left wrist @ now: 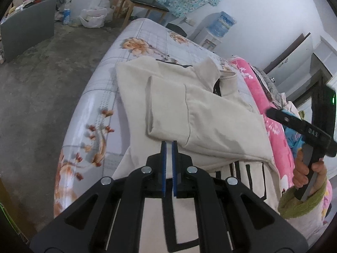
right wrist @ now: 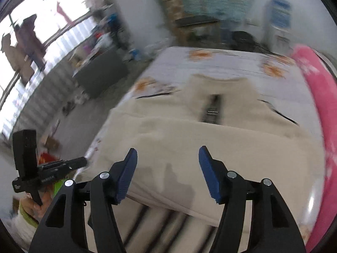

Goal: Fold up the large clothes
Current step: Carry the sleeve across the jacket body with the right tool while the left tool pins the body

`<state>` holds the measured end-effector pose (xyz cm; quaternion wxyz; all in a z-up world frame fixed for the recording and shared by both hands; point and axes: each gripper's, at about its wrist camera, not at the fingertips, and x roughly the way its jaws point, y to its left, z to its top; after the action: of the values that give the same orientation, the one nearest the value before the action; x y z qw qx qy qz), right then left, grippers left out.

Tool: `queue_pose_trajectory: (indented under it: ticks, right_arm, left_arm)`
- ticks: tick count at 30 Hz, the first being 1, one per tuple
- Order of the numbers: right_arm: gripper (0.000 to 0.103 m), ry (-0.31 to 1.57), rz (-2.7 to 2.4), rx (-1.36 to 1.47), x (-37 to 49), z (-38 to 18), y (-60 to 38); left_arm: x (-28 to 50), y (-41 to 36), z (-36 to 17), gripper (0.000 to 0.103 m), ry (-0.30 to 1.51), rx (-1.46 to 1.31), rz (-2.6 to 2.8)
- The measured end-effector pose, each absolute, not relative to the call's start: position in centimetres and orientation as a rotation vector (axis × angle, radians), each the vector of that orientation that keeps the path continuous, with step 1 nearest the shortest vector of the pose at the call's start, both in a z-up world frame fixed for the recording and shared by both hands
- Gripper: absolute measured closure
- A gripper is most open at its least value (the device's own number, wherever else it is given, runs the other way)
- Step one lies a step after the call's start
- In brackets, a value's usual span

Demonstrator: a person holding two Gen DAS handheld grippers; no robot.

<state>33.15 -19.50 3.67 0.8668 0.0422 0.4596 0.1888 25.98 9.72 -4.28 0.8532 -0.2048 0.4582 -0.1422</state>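
Observation:
A cream jacket lies spread on the floral bedsheet, collar at the far end and a sleeve folded across its front. My left gripper hovers over the jacket's near part with its blue pads shut and nothing between them. At the right edge of that view a hand in a green sleeve holds the right gripper's black body. In the blurred right wrist view the right gripper stands open above the jacket, its jaws empty. The dark zipper runs down from the collar.
A pink blanket lies along the bed's right side, touching the jacket's edge. Bare concrete floor lies to the left of the bed. A wooden chair, plastic bags, a water dispenser and a grey board stand beyond the bed.

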Motion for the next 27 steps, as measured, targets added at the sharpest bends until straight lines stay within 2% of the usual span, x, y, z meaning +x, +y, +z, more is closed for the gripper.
queue_pose_trajectory:
  ticks: [2, 4, 7, 9, 16, 21, 24, 26, 27]
  right_arm:
    - [0.042, 0.957, 0.315, 0.135, 32.8, 3.6, -23.7]
    - [0.042, 0.963, 0.212, 0.195, 32.1, 3.2, -28.8]
    - [0.042, 0.982, 0.088, 0.255, 31.6, 2.3, -34.3]
    - [0.042, 0.993, 0.034, 0.28, 31.3, 1.3, -36.7]
    - [0.042, 1.036, -0.042, 0.376, 32.7, -2.1, -41.2]
    - [0.051, 1.087, -0.057, 0.409, 35.4, -4.7, -42.5]
    - [0.067, 1.091, -0.055, 0.41, 36.7, -5.5, -42.4]
    - [0.084, 1.083, -0.051, 0.406, 37.1, -5.5, -42.1]
    - [0.09, 1.076, -0.046, 0.407, 37.2, -5.5, -41.9]
  left_arm:
    - [26.9, 9.3, -4.2, 0.096, 0.97, -0.429, -0.291]
    - [28.3, 9.0, -4.2, 0.082, 0.979, -0.427, -0.263]
    - [30.3, 8.7, -4.8, 0.07, 1.0, -0.426, -0.226]
    - [32.1, 8.4, -5.7, 0.068, 1.035, -0.401, -0.184]
    - [34.3, 7.1, -7.1, 0.069, 1.08, -0.318, -0.145]
    - [34.6, 7.5, -7.5, 0.084, 1.081, -0.311, -0.091]
    - [34.4, 7.3, -7.3, 0.094, 1.06, -0.3, -0.092]
    - [34.2, 6.9, -7.0, 0.098, 1.038, -0.263, -0.112]
    - [34.0, 6.7, -6.9, 0.099, 1.031, -0.243, -0.118]
